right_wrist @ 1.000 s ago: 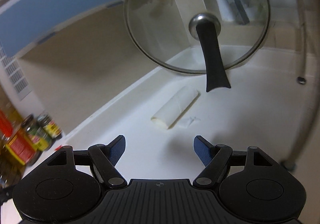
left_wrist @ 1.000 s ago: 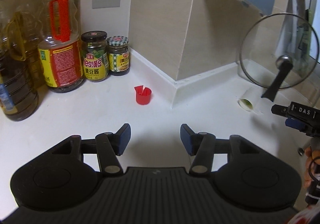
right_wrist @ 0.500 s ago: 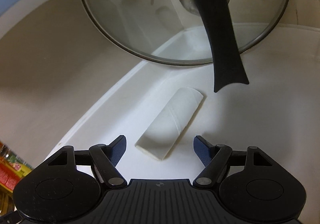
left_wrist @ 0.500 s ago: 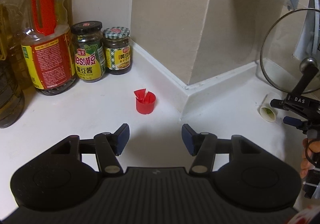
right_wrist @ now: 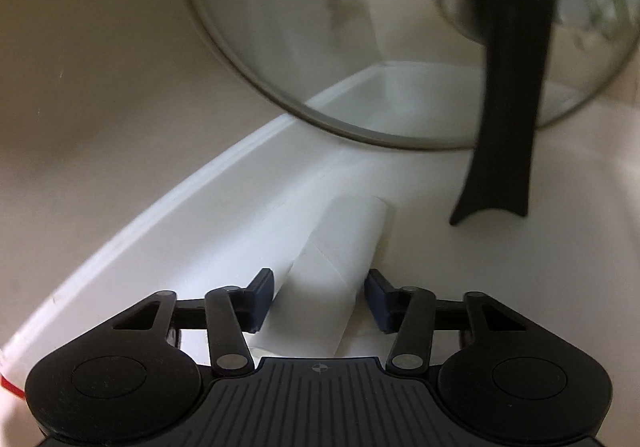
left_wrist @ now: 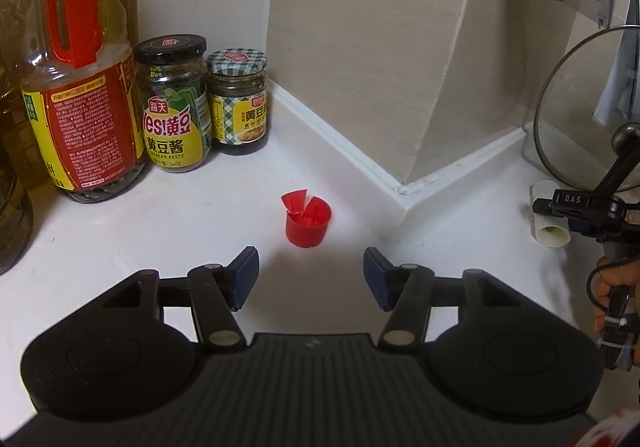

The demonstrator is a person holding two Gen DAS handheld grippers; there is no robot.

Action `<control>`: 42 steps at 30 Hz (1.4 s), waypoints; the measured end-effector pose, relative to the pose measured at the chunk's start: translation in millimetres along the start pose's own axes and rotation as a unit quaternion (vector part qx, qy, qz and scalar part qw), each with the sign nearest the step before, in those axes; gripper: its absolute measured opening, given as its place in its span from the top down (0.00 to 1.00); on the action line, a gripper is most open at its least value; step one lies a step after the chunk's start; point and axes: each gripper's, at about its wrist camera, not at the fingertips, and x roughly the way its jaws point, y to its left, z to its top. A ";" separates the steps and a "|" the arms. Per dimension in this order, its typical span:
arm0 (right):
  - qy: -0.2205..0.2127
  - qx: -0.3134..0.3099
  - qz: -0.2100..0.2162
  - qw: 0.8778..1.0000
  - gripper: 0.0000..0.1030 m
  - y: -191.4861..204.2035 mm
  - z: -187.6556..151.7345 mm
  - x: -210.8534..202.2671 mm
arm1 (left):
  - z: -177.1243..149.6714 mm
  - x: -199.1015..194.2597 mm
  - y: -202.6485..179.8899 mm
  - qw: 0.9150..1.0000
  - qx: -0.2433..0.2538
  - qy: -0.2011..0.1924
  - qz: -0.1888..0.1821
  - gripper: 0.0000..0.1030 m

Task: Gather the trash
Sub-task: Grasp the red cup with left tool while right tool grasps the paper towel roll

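A small red plastic cap (left_wrist: 308, 224) with a torn flap stands on the white counter (left_wrist: 160, 239). My left gripper (left_wrist: 310, 279) is open just short of it, jaws wide, the cap a little beyond the gap. A white paper tube (right_wrist: 328, 279) lies on the counter near the wall base. My right gripper (right_wrist: 320, 297) is open with the tube lying between its jaws, pads apart from it on both sides. The tube (left_wrist: 550, 223) and the right gripper (left_wrist: 576, 209) also show at the right edge of the left wrist view.
Two sauce jars (left_wrist: 176, 103) and large oil bottles (left_wrist: 80, 87) stand at the back left. A wall corner (left_wrist: 400, 183) juts out between the two grippers. A glass pot lid (right_wrist: 400, 31) with a black handle (right_wrist: 508, 95) leans on the wall just behind the tube.
Both grippers have moved forward. The left has closed in on the red cap. The right has slid over the paper tube, which now lies between its jaws.
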 end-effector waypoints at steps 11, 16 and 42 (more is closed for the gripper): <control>-0.008 -0.070 0.042 0.997 0.63 23.7 -27.1 -32.2 | 2.1 13.0 7.9 1.000 0.004 0.002 -0.002 0.48; -0.008 -0.085 0.060 0.995 0.63 30.8 -38.7 -48.0 | 5.0 23.2 8.1 1.000 0.010 0.000 -0.008 0.48; -0.005 -0.081 0.090 0.993 0.63 28.0 -42.6 -65.2 | -9.2 26.3 2.1 1.000 0.020 -0.002 -0.019 0.73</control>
